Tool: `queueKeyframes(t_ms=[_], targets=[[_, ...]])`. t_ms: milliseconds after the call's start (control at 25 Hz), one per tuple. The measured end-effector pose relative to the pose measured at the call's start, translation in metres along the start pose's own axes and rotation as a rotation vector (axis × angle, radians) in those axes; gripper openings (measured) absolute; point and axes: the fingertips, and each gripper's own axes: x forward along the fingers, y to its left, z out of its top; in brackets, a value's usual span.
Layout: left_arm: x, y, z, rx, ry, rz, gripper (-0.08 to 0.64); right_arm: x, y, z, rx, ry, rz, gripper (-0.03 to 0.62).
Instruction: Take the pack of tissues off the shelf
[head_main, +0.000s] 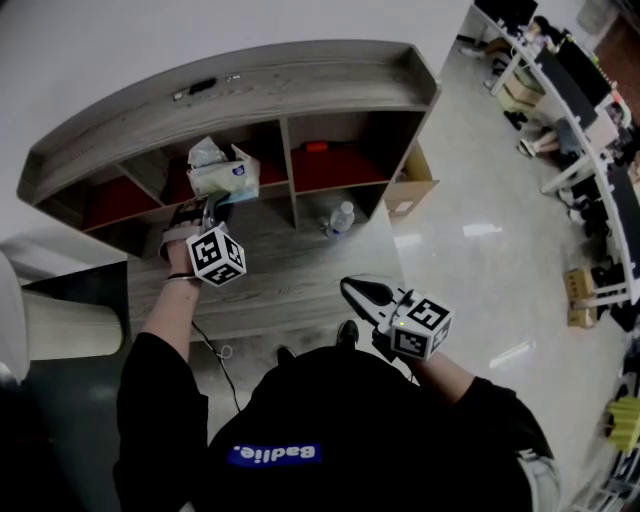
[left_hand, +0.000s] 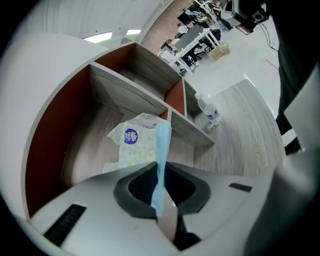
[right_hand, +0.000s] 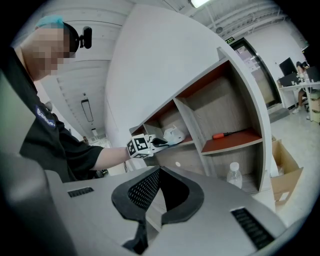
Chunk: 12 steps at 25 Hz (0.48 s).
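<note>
The pack of tissues (head_main: 225, 172) is white with a blue logo and a pale blue edge. It lies in the middle upper compartment of the curved wooden shelf (head_main: 300, 95). My left gripper (head_main: 220, 206) reaches into that compartment. In the left gripper view its jaws (left_hand: 161, 170) are shut on the pack's (left_hand: 134, 145) blue edge, which runs down between the pads. The right gripper view shows the pack (right_hand: 175, 134) at the left gripper's (right_hand: 161, 142) tip. My right gripper (head_main: 348, 288) hangs low in front of the person, shut and empty (right_hand: 160, 171).
A water bottle (head_main: 340, 218) stands in the lower right compartment. A red-handled tool (head_main: 317, 147) lies on the red shelf above it. A cardboard box (head_main: 410, 185) sits at the shelf's right end. Desks (head_main: 580, 90) line the far right, and a white cylinder (head_main: 60, 325) stands at the left.
</note>
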Motion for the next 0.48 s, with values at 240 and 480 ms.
queueKeyframes(t_ms=[240, 480], targets=[[-0.019, 0.002, -0.002, -0.113, -0.038, 0.044, 0.035, 0.002, 0.001, 0.0, -0.001, 0.004, 0.001, 0.025], [-0.039, -0.002, 0.005, -0.167, -0.079, 0.054, 0.035, 0.008, 0.002, 0.002, -0.003, -0.006, 0.011, 0.025]])
